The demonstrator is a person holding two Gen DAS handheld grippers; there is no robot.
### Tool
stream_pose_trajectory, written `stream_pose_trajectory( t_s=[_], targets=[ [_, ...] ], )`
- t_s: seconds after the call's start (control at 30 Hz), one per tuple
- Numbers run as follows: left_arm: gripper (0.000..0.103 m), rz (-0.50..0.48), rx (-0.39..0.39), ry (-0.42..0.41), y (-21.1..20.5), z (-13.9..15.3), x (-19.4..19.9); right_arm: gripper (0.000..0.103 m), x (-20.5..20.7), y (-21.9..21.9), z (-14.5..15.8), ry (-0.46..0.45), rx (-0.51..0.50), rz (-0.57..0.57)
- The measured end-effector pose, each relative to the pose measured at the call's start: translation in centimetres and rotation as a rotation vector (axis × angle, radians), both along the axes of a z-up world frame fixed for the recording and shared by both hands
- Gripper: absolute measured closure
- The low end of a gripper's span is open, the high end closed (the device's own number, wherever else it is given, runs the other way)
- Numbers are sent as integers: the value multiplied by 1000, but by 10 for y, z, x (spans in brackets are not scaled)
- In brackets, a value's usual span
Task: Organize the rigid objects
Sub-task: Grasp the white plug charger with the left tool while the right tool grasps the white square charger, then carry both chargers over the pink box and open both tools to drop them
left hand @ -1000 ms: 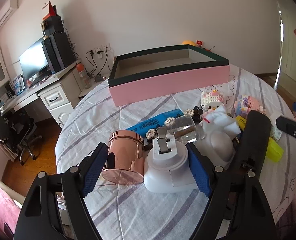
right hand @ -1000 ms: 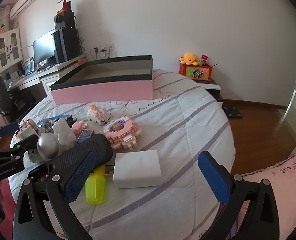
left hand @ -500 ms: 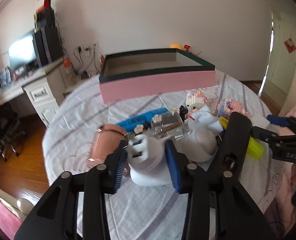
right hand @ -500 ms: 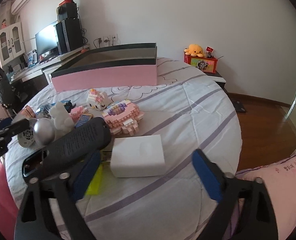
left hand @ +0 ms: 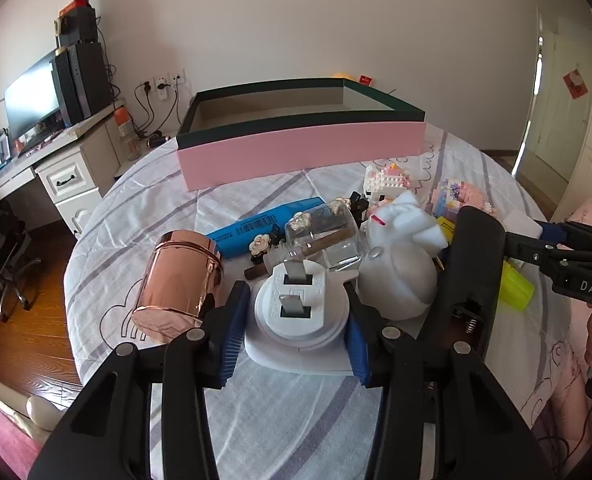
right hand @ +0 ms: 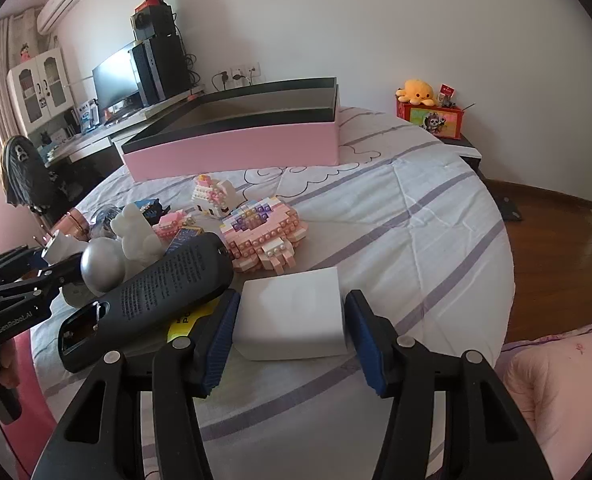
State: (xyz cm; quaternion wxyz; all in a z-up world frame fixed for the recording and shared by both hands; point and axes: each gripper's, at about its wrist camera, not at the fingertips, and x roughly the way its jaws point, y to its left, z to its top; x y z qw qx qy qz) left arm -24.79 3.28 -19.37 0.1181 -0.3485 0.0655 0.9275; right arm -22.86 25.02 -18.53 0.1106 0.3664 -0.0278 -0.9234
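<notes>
White plastic fills both my tools. My left gripper [left hand: 294, 334] is clamped on a white plug adapter [left hand: 296, 316]; its blue pads press its round sides, its two metal prongs face up toward the camera, and its near edge is hidden behind the fingers. My right gripper [right hand: 292, 340] straddles a white rectangular block [right hand: 294, 312] lying flat on the striped bedsheet [right hand: 416, 240], long axis running across between the pads. The jaws are closing; whether the pads already touch it I cannot tell.

A black remote-like device [right hand: 148, 300], long axis pointing up-right, covers most of a yellow item [right hand: 188, 318], whose label is unreadable. The clear glass bottle [left hand: 324, 236] lies on its side behind the adapter, partly blocked by it. A rose-gold canister [left hand: 176, 280] lies tipped just left of the adapter.

The pink box with dark green rim [left hand: 304, 148] sits at the far side of the bed, open-topped; what shows of its interior holds nothing, but the near wall hides the floor.
</notes>
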Motion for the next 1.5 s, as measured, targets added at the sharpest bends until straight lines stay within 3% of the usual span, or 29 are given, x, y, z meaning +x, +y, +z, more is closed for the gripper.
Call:
stream_pose_trajectory(
  t_s=[0.33,0.77,1.0,1.17,1.33,1.5],
  targets=[
    [58,-4,6,38,-3,17,7,48,8,-3,12,30,26,-16],
    [58,-51,42,133,3,70,-23,48,-16,-17,70,153,83,17],
    [58,-65,54,140,8,97,-85,48,-72,-39,105,192,84,78],
    [58,-54,44,107,17,108,-148,48,-129,-56,120,167,81,118],
    [58,-39,19,29,24,100,-210,48,-190,-71,115,101,73,135],
    [58,-18,-17,-61,28,74,-253,47,-235,-82,93,6,92,147]
  ],
)
